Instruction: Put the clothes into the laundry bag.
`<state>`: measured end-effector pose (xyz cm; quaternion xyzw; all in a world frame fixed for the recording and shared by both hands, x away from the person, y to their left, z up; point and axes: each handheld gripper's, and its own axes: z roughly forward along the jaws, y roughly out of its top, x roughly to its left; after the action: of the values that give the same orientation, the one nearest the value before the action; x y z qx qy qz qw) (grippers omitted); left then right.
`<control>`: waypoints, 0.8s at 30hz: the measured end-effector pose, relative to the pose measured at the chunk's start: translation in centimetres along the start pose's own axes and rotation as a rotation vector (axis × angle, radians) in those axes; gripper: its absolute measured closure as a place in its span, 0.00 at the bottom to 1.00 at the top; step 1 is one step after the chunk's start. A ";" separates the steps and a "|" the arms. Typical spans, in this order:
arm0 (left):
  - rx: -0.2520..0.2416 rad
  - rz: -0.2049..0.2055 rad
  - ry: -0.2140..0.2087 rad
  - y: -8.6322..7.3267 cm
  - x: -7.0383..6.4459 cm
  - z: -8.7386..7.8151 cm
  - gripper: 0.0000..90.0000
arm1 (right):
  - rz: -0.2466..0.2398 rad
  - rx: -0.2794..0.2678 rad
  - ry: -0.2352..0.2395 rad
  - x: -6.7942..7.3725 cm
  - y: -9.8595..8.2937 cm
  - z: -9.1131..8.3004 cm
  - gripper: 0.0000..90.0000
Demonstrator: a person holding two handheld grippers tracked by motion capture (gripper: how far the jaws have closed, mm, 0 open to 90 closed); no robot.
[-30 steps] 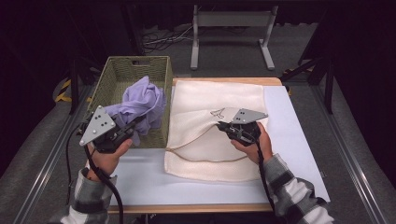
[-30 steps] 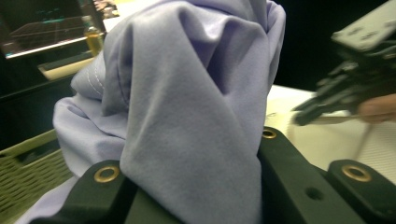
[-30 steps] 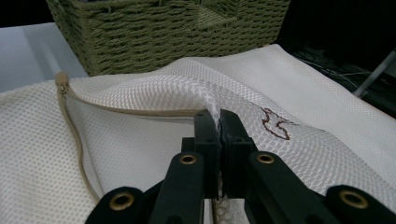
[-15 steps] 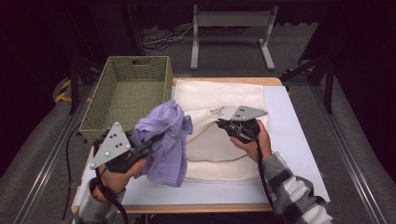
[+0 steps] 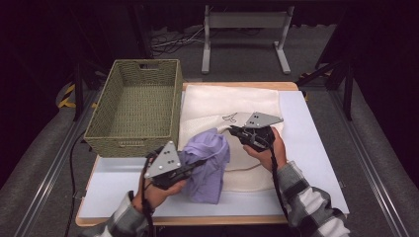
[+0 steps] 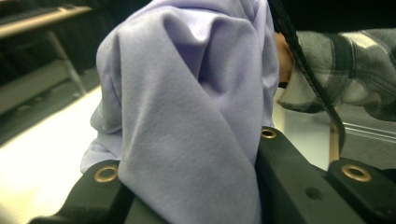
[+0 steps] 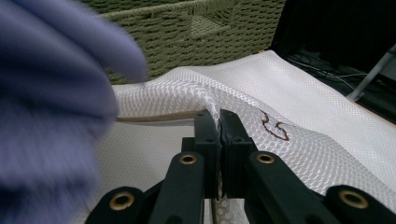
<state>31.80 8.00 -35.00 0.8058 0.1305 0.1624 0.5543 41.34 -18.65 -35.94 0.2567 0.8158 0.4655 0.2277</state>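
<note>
A lavender garment (image 5: 210, 165) hangs bunched from my left gripper (image 5: 200, 162), which is shut on it above the table's front. In the left gripper view the lavender cloth (image 6: 187, 107) drapes over both jaws. A white mesh bag (image 5: 232, 106) lies flat on the table. My right gripper (image 5: 234, 131) is shut on the bag's upper edge and lifts it, so the mouth gapes toward the garment. The right gripper view shows the jaws pinching the white mesh (image 7: 299, 135), with the blurred lavender garment (image 7: 51, 116) close at the left.
An empty green woven basket (image 5: 136, 106) stands at the table's back left. The white tabletop (image 5: 316, 148) has bare room at the right and front left. A metal stand (image 5: 244, 37) is on the floor beyond the table.
My left gripper has carried the lavender garment out of the basket and rightward, down toward the bag's mouth. The right gripper has held the bag's edge in place.
</note>
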 end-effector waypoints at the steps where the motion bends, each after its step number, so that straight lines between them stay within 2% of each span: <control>1: 0.015 0.000 -0.007 -0.2 -0.1 1.0 0.94 | -0.001 0.002 0.000 0.0 0.0 0.0 0.98; 2: 0.036 -0.001 -0.021 -0.3 -0.2 2.0 0.94 | -0.003 0.001 0.000 0.1 0.0 0.0 0.98; 5: 0.077 -0.006 -0.017 -0.5 -0.3 4.6 0.94 | -0.008 0.000 0.002 0.3 0.0 0.0 0.98; 10: 0.121 -0.050 0.014 -1.2 0.1 7.9 0.94 | -0.001 -0.014 0.006 0.4 0.1 -0.5 0.98; 11: 0.128 -0.069 0.022 -1.3 0.3 8.3 0.94 | 0.003 -0.022 0.008 0.3 0.2 -0.7 0.98; 13: 0.139 -0.095 0.047 -1.5 0.7 9.0 0.94 | 0.004 -0.029 0.014 0.3 0.3 -1.0 0.98; 17: 0.137 -0.114 0.101 -1.6 1.3 9.8 0.93 | -0.011 -0.032 0.028 0.8 0.5 -1.2 0.98; 18: 0.137 -0.114 0.101 -1.6 1.3 9.8 0.94 | -0.015 -0.032 0.030 0.9 0.6 -1.3 0.98; 22: 0.124 -0.136 0.166 -1.5 2.0 10.7 0.93 | -0.026 -0.039 0.036 1.2 0.8 -1.7 0.98; 23: 0.124 -0.136 0.166 -1.5 2.0 10.7 0.93 | -0.026 -0.039 0.036 1.2 0.8 -1.7 0.98; 24: 0.127 -0.128 0.186 -1.5 2.2 11.1 0.93 | -0.024 -0.041 0.035 1.3 0.9 -1.8 0.98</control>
<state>38.21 -0.03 -39.85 0.8107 0.2427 0.1921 0.4970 39.47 -18.63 -34.50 0.2338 0.8130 0.4839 0.2241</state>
